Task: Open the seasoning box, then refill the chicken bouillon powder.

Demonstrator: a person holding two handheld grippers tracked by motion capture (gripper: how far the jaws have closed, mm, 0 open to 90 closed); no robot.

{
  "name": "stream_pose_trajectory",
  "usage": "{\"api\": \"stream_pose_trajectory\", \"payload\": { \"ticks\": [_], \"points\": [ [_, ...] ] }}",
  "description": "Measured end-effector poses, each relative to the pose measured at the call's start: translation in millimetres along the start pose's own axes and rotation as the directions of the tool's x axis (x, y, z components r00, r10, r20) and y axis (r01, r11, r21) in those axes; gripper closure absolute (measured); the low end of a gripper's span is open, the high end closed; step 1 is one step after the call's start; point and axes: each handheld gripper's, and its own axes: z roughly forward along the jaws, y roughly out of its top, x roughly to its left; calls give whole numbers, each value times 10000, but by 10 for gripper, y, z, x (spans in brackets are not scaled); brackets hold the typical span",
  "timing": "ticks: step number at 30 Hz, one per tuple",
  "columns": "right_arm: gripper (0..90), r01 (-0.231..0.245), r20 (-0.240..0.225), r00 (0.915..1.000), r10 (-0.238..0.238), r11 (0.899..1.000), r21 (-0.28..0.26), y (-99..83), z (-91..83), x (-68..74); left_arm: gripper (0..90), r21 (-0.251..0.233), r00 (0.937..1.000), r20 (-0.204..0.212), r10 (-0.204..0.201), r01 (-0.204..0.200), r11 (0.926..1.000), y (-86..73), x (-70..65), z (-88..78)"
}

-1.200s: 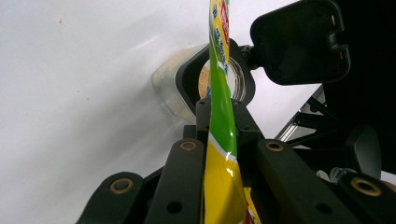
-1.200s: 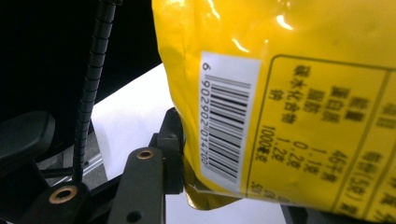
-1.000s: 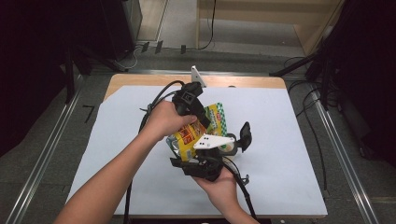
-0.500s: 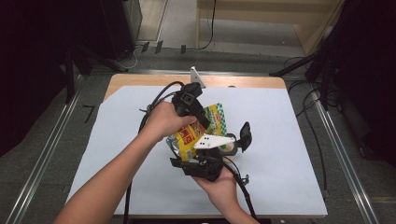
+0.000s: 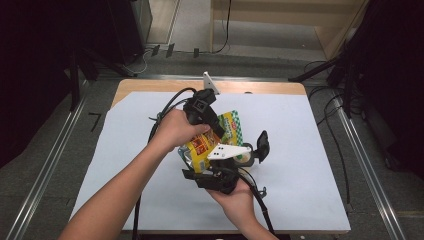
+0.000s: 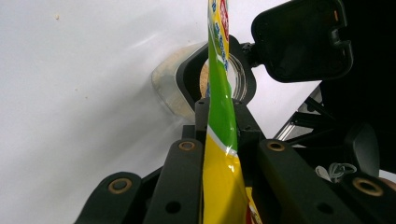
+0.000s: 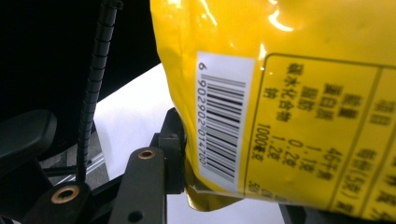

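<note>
While both hands meet over the middle of the bench (image 5: 125,150), which is covered with a white sheet, a yellow and green snack pouch (image 5: 212,137) hangs between the two tools above that sheet. The left hand-held gripper (image 5: 212,127) comes in from the far side, and in the left gripper view its black jaws are pressed together on the thin green and yellow edge of the pouch (image 6: 219,140), so the film stands upright between them. Beyond those jaws, in that view, a clear jar (image 6: 187,88) with pale contents lies on the white sheet, just beside a black part of the other tool. The right hand-held gripper (image 5: 220,167) is held from the near side, and its grey plate shows on top of it in the high view. In the right gripper view its jaws are partly closed, with the lower corner of the pouch (image 7: 280,93) between them; its barcode panel faces the camera. One jaw touches the pouch's side; the other jaw is largely hidden behind the pouch.
</note>
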Motion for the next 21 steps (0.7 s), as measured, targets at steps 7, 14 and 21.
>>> {"api": "stream_pose_trajectory", "payload": {
  "ticks": [7,14,21],
  "points": [
    [644,19,-25,10000,-19,10000,6,2,7,-3,849,8,10000,-23,-1,1,10000,0,3,-2],
    [644,28,-34,10000,-28,10000,68,-1,12,-7,850,-40,10000,-29,-14,14,10000,-4,9,7],
    [644,33,-47,10000,-33,10000,82,1,16,-8,848,-32,10000,-40,-4,3,10000,-6,10,6]
  ]
}}
